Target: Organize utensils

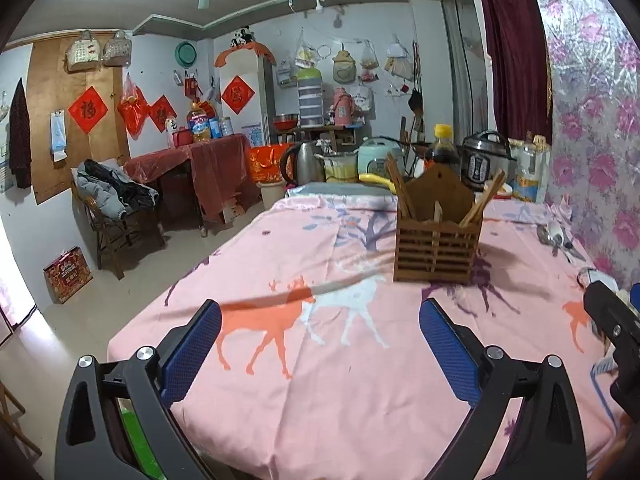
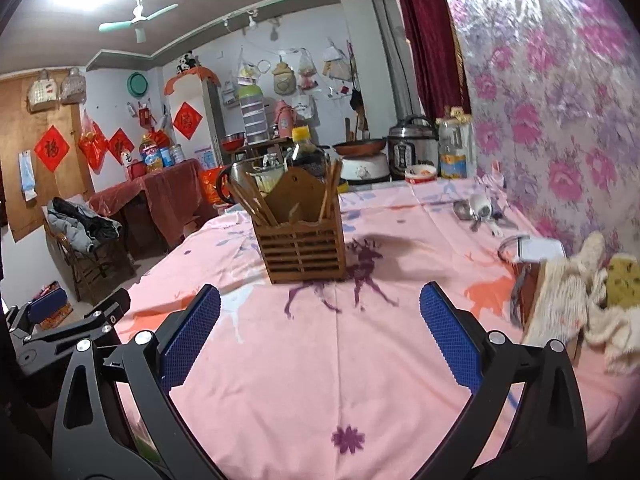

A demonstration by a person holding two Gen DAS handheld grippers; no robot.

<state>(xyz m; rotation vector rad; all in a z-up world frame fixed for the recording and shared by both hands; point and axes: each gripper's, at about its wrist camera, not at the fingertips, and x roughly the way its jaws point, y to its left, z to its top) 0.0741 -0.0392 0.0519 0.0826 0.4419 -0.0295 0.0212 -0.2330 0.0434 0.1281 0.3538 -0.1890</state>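
A slatted wooden utensil holder (image 1: pixel 437 246) (image 2: pixel 305 246) stands on the pink deer-print tablecloth (image 1: pixel 320 380) (image 2: pixel 340 360), with chopsticks (image 1: pixel 398 188) (image 2: pixel 256 202) leaning in its side compartments. Several spoons (image 1: pixel 554 236) (image 2: pixel 478 210) lie in a loose pile by the floral wall at the right. My left gripper (image 1: pixel 320 320) hovers open over the cloth, in front of the holder, nothing between its blue pads. Open too is my right gripper (image 2: pixel 320 312), empty and short of the holder. The left gripper's body (image 2: pixel 68 336) shows at the left edge of the right wrist view.
A cream cloth and yellow sponge (image 2: pixel 592 292) lie at the right beside a small box (image 2: pixel 536 252). Behind the holder stand a soy sauce bottle (image 1: pixel 442 148), kettle (image 1: pixel 304 162), rice cooker (image 1: pixel 376 158) and pressure cooker (image 2: pixel 412 146). The table's left edge drops to the floor.
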